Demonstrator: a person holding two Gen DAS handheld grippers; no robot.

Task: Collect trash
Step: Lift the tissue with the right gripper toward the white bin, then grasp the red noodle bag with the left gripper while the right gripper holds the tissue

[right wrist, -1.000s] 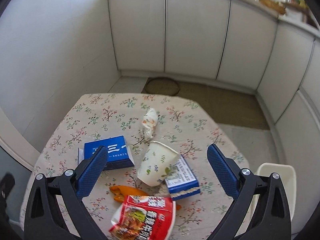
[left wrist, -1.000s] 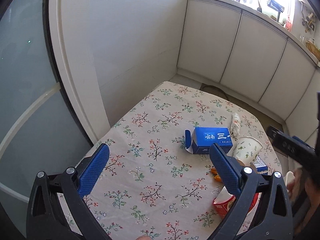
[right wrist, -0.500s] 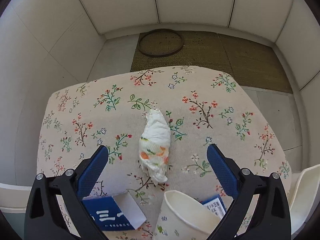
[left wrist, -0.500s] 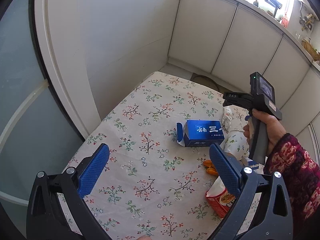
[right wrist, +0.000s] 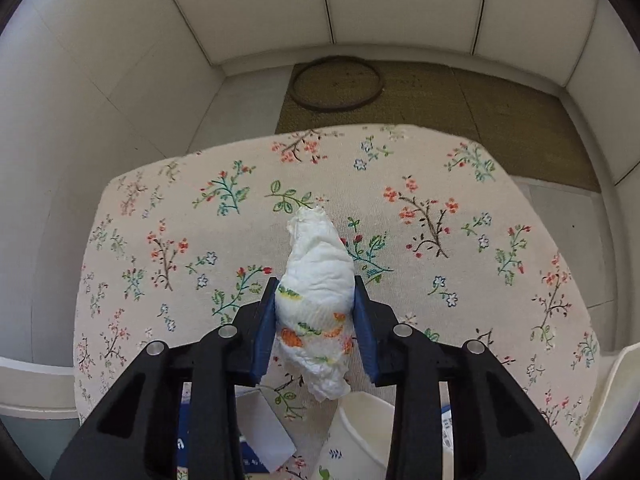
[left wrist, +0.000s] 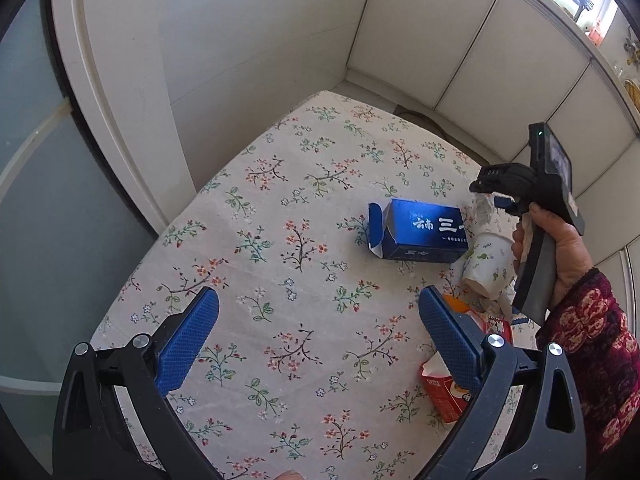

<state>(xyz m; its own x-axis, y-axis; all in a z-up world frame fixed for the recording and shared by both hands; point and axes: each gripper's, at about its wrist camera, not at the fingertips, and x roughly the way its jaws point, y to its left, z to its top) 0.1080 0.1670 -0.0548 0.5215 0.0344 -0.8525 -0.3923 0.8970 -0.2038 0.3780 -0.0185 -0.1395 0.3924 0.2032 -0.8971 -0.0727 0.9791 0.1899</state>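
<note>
A: Where does the crumpled tissue lie relative to the right gripper?

B: It sits between the two blue pads, which press its printed lower half from both sides, so that claw is clamped on it. The white upper end sticks out forward past the fingertips over the floral tablecloth; whether the wad touches the cloth cannot be told.

A: And the left gripper?

B: It hangs over the near part of the table, jaws spread wide and holding nothing. Ahead of it lies the blue carton, one end flap open, with the paper cup on its side just beside it. The red snack packet lies partly behind the right-hand pad.
</note>
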